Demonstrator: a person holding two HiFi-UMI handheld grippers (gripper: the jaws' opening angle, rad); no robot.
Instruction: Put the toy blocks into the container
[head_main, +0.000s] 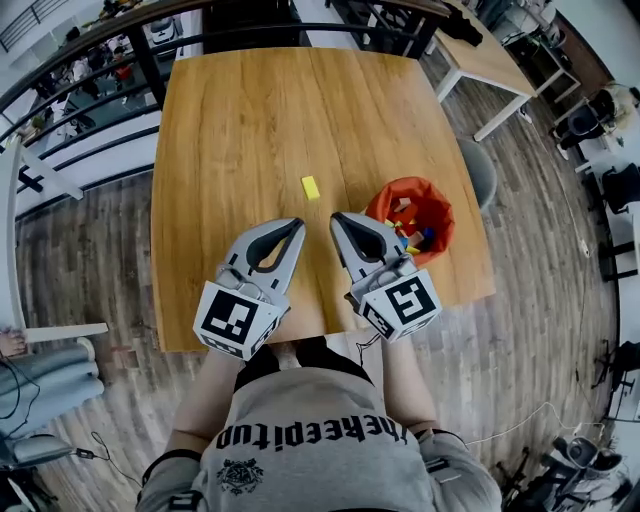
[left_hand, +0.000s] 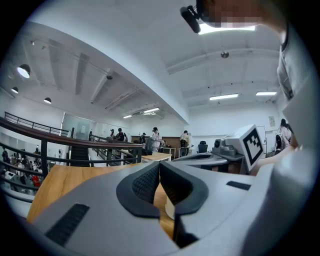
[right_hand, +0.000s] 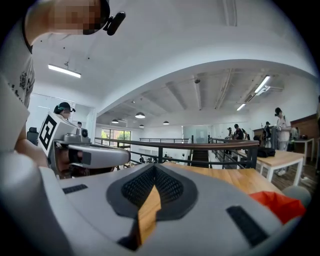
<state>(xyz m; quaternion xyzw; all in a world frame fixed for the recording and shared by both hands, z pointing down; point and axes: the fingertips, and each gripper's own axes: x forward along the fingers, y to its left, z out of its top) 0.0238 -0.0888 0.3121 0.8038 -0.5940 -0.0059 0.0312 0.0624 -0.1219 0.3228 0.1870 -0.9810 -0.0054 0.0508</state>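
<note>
Holding my left gripper (head_main: 297, 225) and right gripper (head_main: 336, 217) clenched empty, orange container (head_main: 444, 212) with toy blocks (head_main: 412, 236) inside, yellow block (head_main: 311, 187) outside

We see the right gripper (head_main: 336, 216) covering the near-left side of the orange container (head_main: 440, 210), and the toy blocks (head_main: 414, 238) inside are too small to count. In the right gripper view, we get only a red sliver of the container (right_hand: 278, 204) behind the gripper's body.

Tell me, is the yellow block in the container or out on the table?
Out. The yellow block lies on the bare wooden table, apart from the orange container, which holds other blocks.
</note>
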